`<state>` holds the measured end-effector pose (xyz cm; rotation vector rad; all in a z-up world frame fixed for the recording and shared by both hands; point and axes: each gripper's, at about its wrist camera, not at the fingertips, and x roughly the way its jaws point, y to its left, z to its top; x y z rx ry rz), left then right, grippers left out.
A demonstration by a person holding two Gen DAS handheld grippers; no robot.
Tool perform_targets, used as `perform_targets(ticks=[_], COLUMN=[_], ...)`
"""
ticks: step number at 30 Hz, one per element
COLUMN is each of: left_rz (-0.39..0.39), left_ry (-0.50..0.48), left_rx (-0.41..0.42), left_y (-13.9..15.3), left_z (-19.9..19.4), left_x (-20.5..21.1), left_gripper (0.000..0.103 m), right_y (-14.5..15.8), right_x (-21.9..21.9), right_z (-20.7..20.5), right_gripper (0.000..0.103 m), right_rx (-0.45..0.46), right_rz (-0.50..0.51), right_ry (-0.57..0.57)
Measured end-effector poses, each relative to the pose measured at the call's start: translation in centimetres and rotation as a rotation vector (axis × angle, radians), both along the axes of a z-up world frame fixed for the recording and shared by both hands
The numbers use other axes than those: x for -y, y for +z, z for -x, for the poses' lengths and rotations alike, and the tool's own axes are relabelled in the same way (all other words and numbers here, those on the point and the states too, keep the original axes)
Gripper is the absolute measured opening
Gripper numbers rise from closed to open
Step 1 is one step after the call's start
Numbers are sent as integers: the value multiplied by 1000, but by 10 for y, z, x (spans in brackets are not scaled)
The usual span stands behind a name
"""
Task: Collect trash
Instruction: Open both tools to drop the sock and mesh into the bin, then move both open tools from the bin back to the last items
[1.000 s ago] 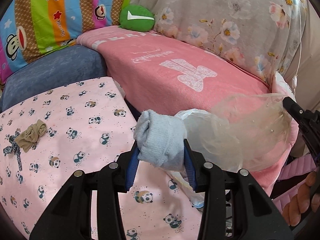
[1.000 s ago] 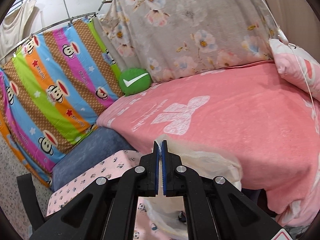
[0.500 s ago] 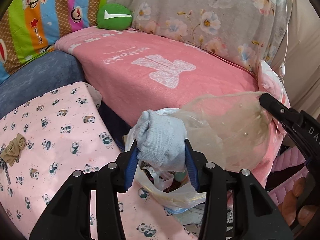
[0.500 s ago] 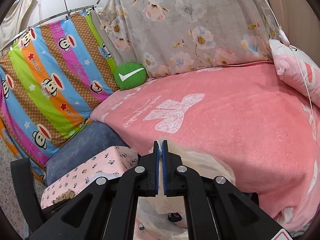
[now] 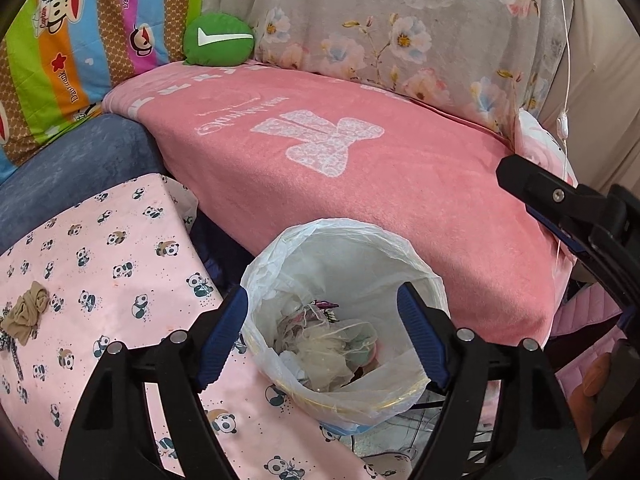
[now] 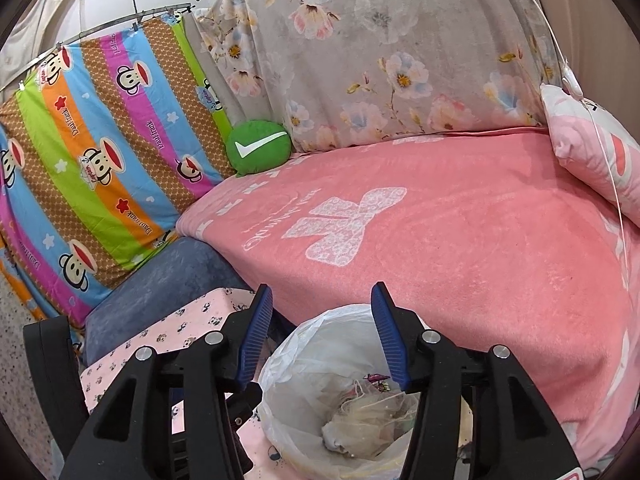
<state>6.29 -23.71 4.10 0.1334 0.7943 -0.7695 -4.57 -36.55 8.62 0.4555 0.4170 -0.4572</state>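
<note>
Trash (image 5: 332,344) lies crumpled at the bottom of the lined bin (image 5: 416,256), which stands between the panda cloth (image 5: 120,248) and the pink blanket (image 5: 400,184). Left gripper (image 5: 324,336) hangs over the bin, jaws opening, nothing between them. Right gripper (image 6: 320,336) hangs over it too, jaws opening and empty. A brown sock (image 5: 26,312) sits on the panda cloth. Farther back, a green cushion (image 5: 218,40) rests against the striped sheet (image 5: 80,40)
</note>
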Motion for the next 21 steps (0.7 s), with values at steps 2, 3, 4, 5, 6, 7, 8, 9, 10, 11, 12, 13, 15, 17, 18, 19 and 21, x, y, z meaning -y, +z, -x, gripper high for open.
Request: perform_targets(ticks=[2, 3, 4, 5, 6, 7, 8, 9, 10, 11, 12, 13, 15, 17, 18, 19, 21], left_rz=[-2, -1, 1, 3, 4, 5, 6, 7, 8, 10, 12, 15, 20, 26, 27, 31, 34], left_ry=[2, 3, 4, 5, 7, 8, 9, 11, 14, 17, 19, 24, 34, 42, 47, 54, 63], left_rx=[4, 4, 4, 5, 6, 7, 8, 9, 10, 9, 8, 7, 4, 0, -1, -3, -6], left_y=[0, 1, 1, 2, 3, 3, 4, 4, 5, 5, 5, 6, 6, 7, 7, 7, 7], left_z=[0, 0, 1, 1, 1, 1, 1, 1, 2, 1, 1, 1, 0, -1, -2, -3, -4], left_x=[0, 0, -1, -2, -3, -4, -5, -5, -7, -9, -11, -13, -18, -24, -26, -29, -36], left_gripper=[73, 73, 73, 73, 73, 73, 73, 73, 73, 73, 73, 73, 73, 73, 73, 73, 73], right_y=[0, 0, 0, 0, 0, -1, -1, -2, -2, -1, -1, -1, 0, 0, 0, 1, 1], right_x=[0, 1, 0, 0, 0, -2, -2, -3, -4, -6, -8, -9, -14, -18, -21, -24, -30], right_z=[0, -1, -1, -1, -1, -1, -1, -2, -2, -3, -3, -4, -5, -7, -8, -10, -13], right_gripper=[53, 54, 55, 55, 55, 56, 56, 56, 56, 56, 56, 57, 58, 59, 59, 60, 60], right_rx=[-3, -5, -8, -10, -12, -14, -16, -19, -21, -22, -24, -24, -27, -29, -30, -32, -38], right_rz=[1, 2, 2, 1, 1, 1, 0, 0, 0, 1, 2, 3, 8, 14, 16, 17, 23], right_ry=[-1, -2, -1, 0, 1, 2, 5, 8, 10, 13, 17, 20, 28, 36, 41, 47, 60])
